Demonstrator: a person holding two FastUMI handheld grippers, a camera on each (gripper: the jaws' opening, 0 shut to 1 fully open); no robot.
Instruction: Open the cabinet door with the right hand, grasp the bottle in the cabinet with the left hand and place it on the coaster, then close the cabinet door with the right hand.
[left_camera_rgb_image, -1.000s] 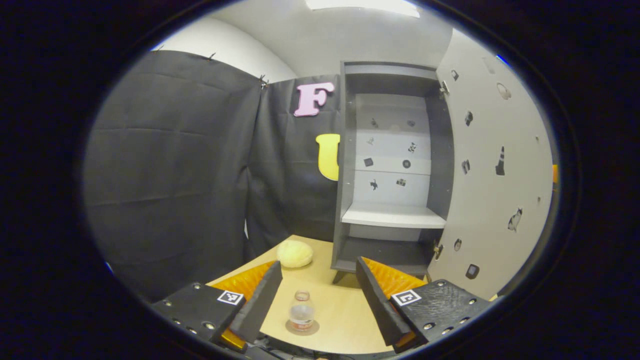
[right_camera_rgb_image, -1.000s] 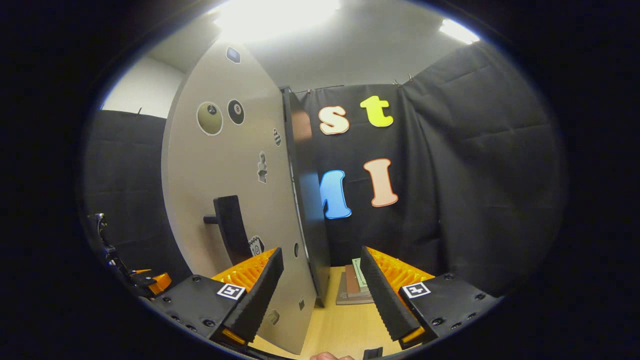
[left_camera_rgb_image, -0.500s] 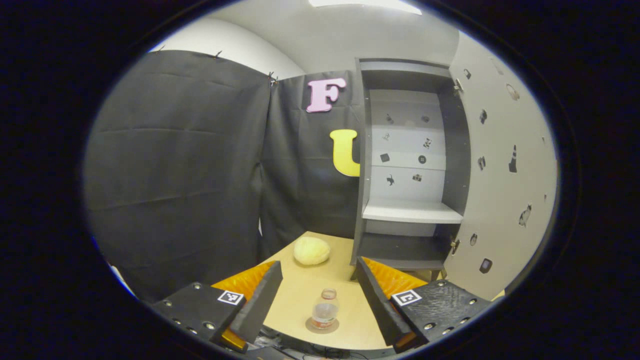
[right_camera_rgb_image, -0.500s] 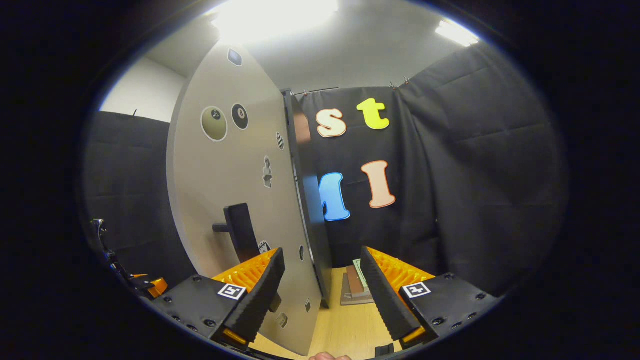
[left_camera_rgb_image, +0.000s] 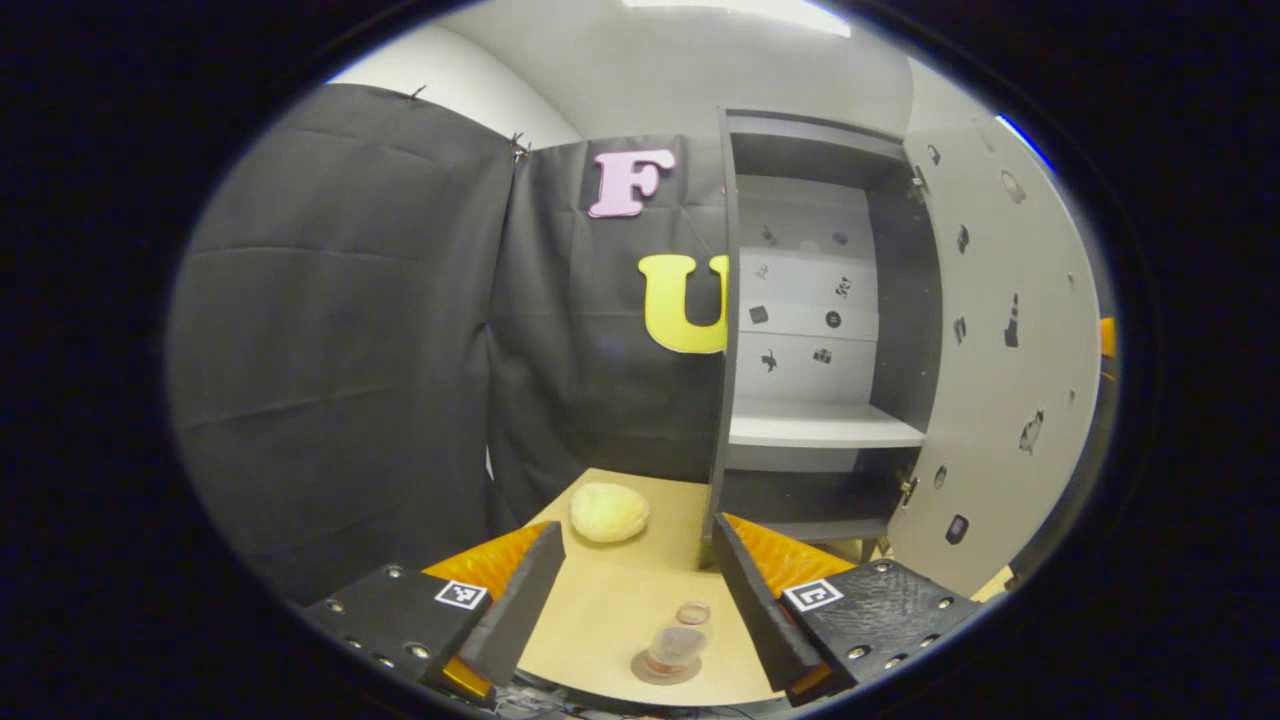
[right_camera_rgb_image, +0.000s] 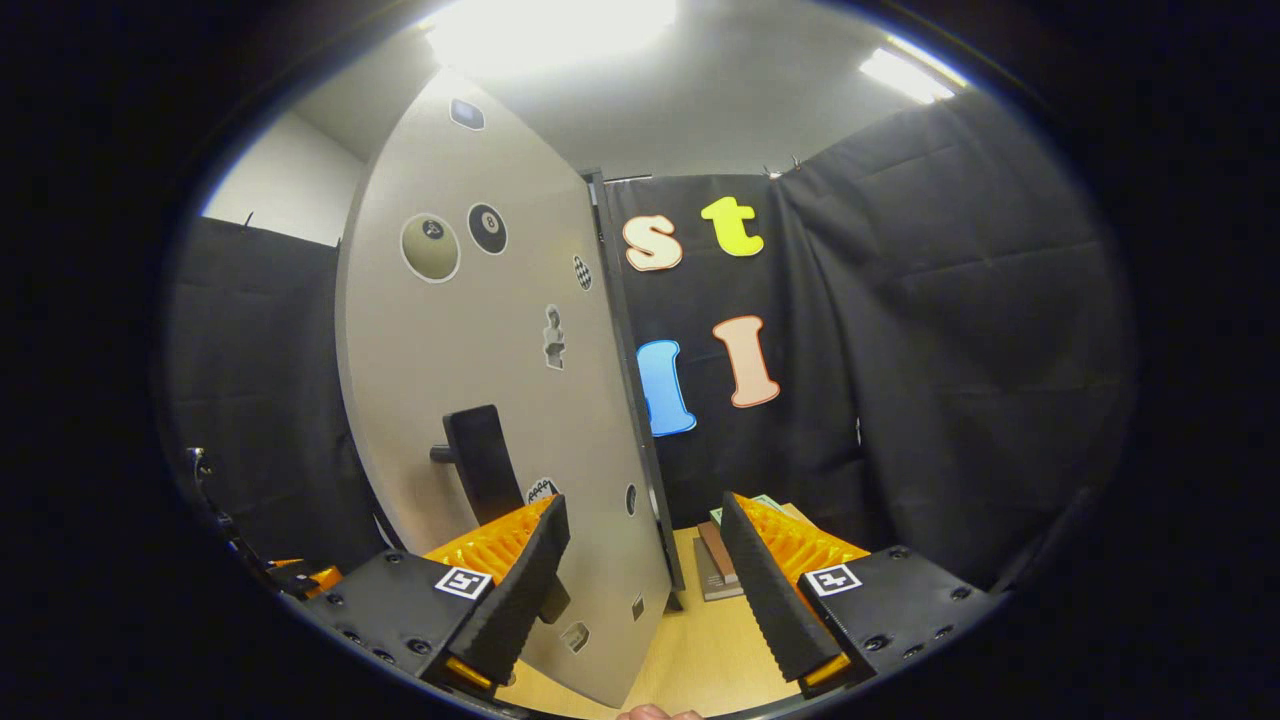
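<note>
Two wide-spread jaws, black-padded with orange ribbed backs, mark the left gripper (left_camera_rgb_image: 635, 590), released and holding nothing above the pale wooden counter (left_camera_rgb_image: 610, 600). Farther back on the counter lies a rounded pale yellow lump (left_camera_rgb_image: 608, 512) (what it is made of I cannot tell). Between the jaws, near the counter's front edge, the small clear plastic bottle (left_camera_rgb_image: 676, 645) with a reddish label stands on the round brown coaster (left_camera_rgb_image: 665, 668), seen almost from above and somewhat blurred. To its right rises the dark grey cabinet (left_camera_rgb_image: 725, 330), its pale interior shelf (left_camera_rgb_image: 820, 430) bare, and beside that the light grey cabinet door (left_camera_rgb_image: 1000, 400) dotted with small stickers, swung out wide. In the right gripper view, the same cabinet door (right_camera_rgb_image: 480, 400) stands at the left, showing its outer face with round stickers and a black bar handle (right_camera_rgb_image: 480, 465). The right gripper (right_camera_rgb_image: 645, 580) hovers close in front of it with its jaws parted and empty, the left finger just below the handle, whether touching I cannot tell. A few flat books (right_camera_rgb_image: 712, 565) lie stacked on the counter beyond.
</note>
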